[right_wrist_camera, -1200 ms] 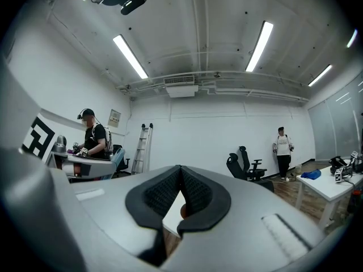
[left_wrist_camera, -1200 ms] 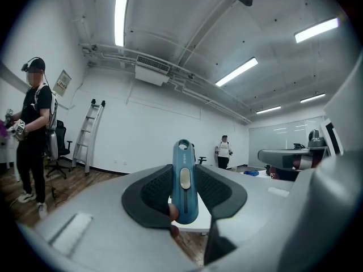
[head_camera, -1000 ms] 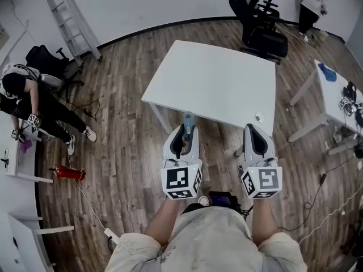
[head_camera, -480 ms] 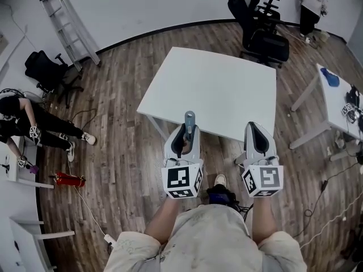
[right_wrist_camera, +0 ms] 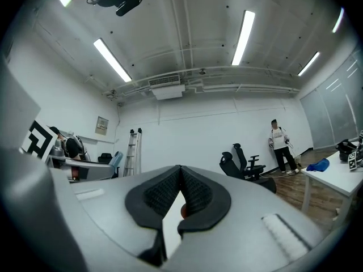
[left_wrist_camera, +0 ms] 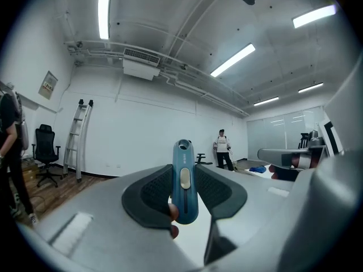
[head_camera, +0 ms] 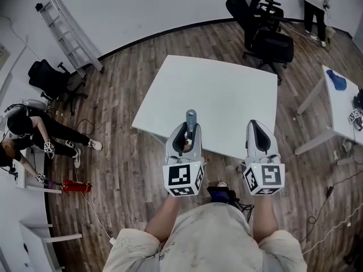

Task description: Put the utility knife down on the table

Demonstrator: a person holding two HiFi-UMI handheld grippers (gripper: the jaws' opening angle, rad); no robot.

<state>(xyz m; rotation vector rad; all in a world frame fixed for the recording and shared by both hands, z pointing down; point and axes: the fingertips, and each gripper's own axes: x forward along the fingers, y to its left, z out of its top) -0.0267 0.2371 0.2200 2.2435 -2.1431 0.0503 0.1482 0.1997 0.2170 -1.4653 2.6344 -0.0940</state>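
A blue utility knife (head_camera: 190,120) (left_wrist_camera: 184,181) with a cream slider stands clamped between the black pads of my left gripper (head_camera: 185,139), its end sticking out past the tips. That gripper is held level over the near edge of the white table (head_camera: 215,95). My right gripper (head_camera: 257,134) is beside it to the right, also at the table's near edge. In the right gripper view its pads (right_wrist_camera: 193,194) meet at the tips with nothing between them.
A ladder (head_camera: 68,30) leans on the far wall at left. Black office chairs (head_camera: 261,27) stand beyond the table. A person (head_camera: 28,135) crouches at left near a red extinguisher (head_camera: 71,186); another person (head_camera: 315,4) stands at far right by a second white table (head_camera: 343,106).
I have walked toward the table: it has come nearer in view, and both grippers now reach its near edge. The knife stays clamped in the left gripper.
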